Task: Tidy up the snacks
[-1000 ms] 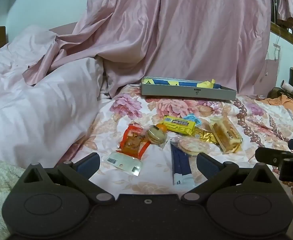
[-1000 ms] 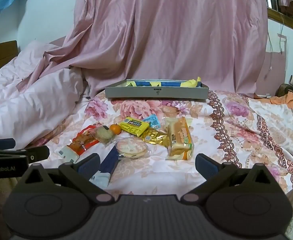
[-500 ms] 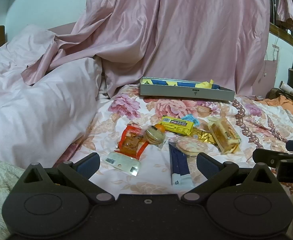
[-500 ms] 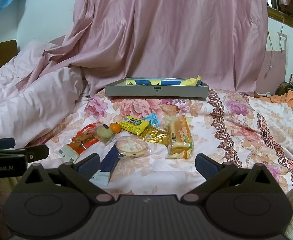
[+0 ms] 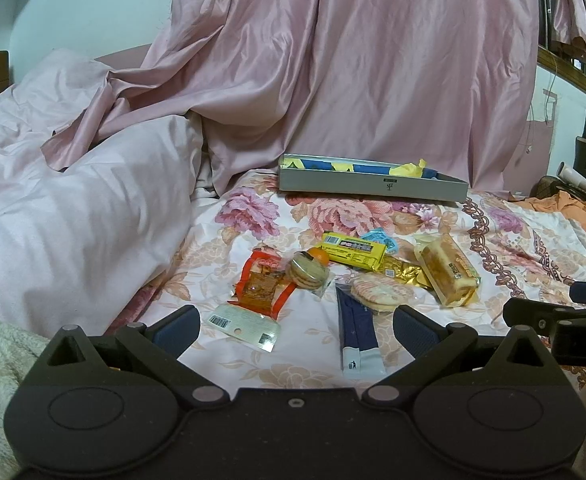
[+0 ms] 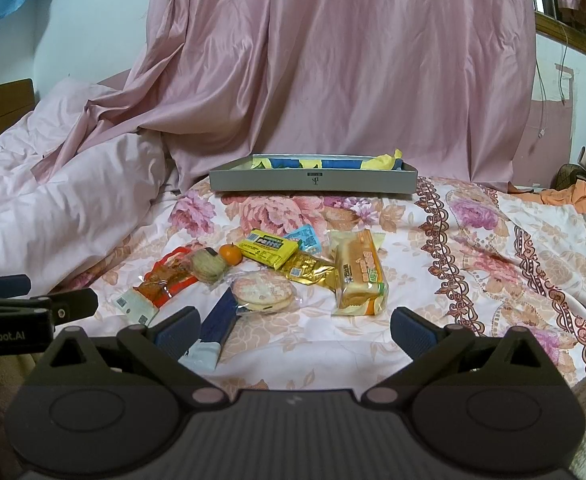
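The snacks are lying in a loose heap on the flowered bed sheet, toward the near edge of the bed and well short of the grey tray sitting at the far side against the pink curtain; the bread pack is resting at the right of the heap, the yellow bar and a gold wrapper are overlapping beside it, the round cracker pack is lying partly over the dark blue stick pack, and a small orange is touching the brown biscuit pack next to the red-edged pack at the left.

Both tools are hovering at the near edge, holding nothing; the right tool is showing its jaws wide apart, and the left tool is likewise standing spread, with the blue stick pack lying between and beyond its fingers.

Nothing appears sorted yet, so this looks like the approach to a first pick. The risks are probably these: the packs are overlapping, so closing on one may be dragging a neighbour along; the foil and film wrappers are likely slippery and thin against soft bedding, so a tool may be pinching the sheet instead; the orange may be rolling off if its neighbours get nudged; the two tools are sitting close and could be colliding over the heap.
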`<state>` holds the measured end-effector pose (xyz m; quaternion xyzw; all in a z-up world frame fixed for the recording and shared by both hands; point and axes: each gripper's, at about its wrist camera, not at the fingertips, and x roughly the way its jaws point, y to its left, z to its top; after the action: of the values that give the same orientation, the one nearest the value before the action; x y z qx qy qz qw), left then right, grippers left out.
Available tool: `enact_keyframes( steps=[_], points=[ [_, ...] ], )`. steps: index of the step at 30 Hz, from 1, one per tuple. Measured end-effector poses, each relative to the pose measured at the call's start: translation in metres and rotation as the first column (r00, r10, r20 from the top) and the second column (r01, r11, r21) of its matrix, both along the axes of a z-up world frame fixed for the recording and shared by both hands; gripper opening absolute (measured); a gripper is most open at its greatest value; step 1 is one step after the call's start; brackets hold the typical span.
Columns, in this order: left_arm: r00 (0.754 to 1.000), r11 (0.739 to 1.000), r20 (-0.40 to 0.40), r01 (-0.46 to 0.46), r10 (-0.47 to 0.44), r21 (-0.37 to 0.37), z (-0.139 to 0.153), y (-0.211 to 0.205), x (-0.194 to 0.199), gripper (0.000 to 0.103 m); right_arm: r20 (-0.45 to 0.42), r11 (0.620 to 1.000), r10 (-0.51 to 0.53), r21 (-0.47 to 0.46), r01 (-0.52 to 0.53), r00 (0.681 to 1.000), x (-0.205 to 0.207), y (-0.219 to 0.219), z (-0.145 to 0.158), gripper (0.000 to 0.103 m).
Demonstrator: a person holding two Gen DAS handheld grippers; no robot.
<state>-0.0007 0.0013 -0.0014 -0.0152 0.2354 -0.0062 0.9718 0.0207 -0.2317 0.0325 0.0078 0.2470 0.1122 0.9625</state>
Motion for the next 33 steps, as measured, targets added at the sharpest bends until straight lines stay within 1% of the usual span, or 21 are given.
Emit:
enact_keyframes(
  steps=[23,27,30,33],
  points=[
    [1.0,1.0,-0.001,0.001,-0.001,-0.003,0.0,0.001,0.0,0.102,-0.005,1.0,0.0,-0.002,0.0,1.0,0.0,0.0,0.0,0.103],
    [1.0,1.0,-0.012,-0.001,0.001,-0.006,0.0,-0.003,0.0,0.102,-0.005,1.0,-0.002,0.0,0.002,1.0,0.0,0.0,-0.001,0.103],
    [1.0,1.0,-0.019,-0.01,0.01,-0.01,0.001,-0.005,-0.001,0.102,-0.002,1.0,-0.022,0.006,0.022,1.0,-0.003,0.001,-0.006,0.103],
    [0.999,1.0,-0.045,-0.019,0.018,-0.023,0.0,-0.006,0.006,0.102,-0.004,0.999,-0.033,0.016,0.033,0.999,-0.001,-0.001,-0.01,0.103]
  ],
)
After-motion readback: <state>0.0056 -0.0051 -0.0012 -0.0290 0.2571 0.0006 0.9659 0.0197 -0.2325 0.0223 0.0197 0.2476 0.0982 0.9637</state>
